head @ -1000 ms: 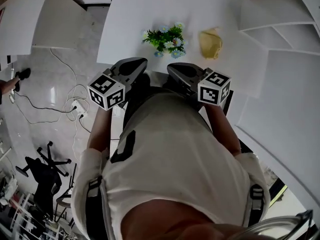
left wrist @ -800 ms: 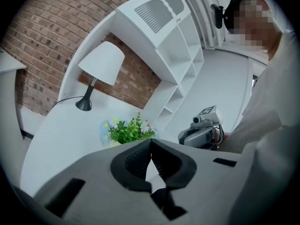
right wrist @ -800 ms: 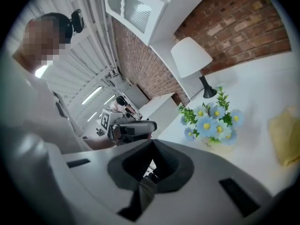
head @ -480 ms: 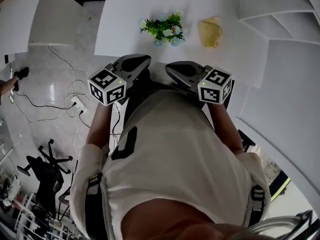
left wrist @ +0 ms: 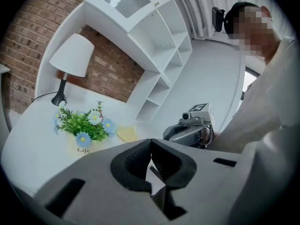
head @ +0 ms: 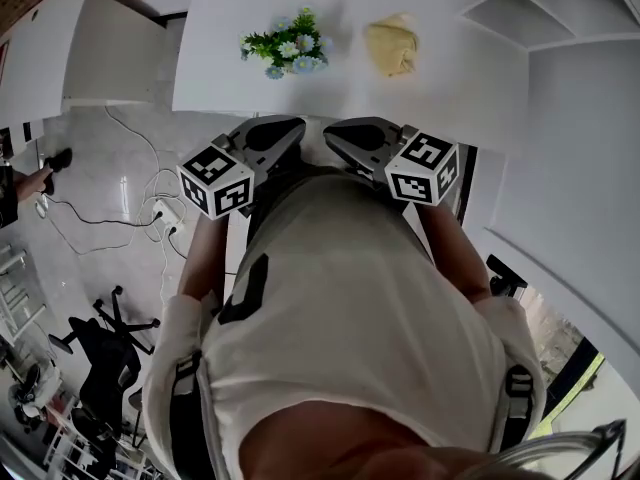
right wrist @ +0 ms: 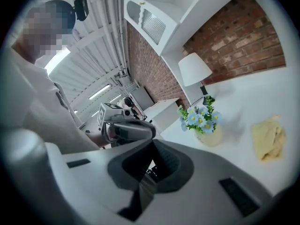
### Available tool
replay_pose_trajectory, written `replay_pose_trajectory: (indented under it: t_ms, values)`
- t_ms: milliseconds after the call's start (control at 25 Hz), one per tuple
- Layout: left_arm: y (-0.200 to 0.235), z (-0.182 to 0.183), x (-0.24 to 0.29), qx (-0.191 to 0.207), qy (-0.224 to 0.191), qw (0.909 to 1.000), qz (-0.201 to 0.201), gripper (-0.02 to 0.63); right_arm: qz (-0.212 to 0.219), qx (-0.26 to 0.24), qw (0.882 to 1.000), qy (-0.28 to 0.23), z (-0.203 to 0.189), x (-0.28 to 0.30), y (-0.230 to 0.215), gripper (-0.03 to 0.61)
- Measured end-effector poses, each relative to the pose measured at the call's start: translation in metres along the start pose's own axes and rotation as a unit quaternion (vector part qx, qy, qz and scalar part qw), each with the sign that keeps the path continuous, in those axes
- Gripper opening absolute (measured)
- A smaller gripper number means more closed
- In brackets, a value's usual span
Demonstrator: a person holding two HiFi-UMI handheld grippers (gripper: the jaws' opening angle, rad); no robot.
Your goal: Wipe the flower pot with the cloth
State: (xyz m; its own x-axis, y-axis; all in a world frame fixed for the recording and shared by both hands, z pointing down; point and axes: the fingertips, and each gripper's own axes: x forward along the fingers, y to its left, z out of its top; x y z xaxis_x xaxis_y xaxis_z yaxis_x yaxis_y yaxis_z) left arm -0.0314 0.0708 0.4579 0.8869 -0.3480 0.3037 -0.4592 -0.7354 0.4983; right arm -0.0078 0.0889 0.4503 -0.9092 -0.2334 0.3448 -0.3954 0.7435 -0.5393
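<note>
Left tongs [head: 288, 128] and right tongs [head: 336, 134], both clenched empty, hover side by side, leaving flower pot [right wrist: 209, 136] and cloth [head: 390, 46] ahead, seemingly beyond reach.

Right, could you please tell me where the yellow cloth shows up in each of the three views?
Head view: the yellow cloth lies near the top edge, right of centre.
Left gripper view: the cloth sits left of centre, a little below mid-height.
Right gripper view: the cloth is at the far right, below mid-height.
Shared landmark: the flower pot with blue flowers stands to the cloth's left in every view.
</note>
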Motion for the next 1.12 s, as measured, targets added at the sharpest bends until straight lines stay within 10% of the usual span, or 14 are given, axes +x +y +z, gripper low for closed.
replay_pose_trajectory:
  t_ms: [480,1120]
  values:
    - [-0.066,-0.022,0.044,0.039,0.048,0.9981,-0.001,0.021,-0.017,0.031,0.999,-0.036,-0.039,-0.077,0.001,0.011]
    - [-0.112,-0.084,0.017,-0.022,0.038,0.9951,0.088,0.021,0.062,0.088,0.994,0.024,-0.107,-0.093,0.045,0.011]
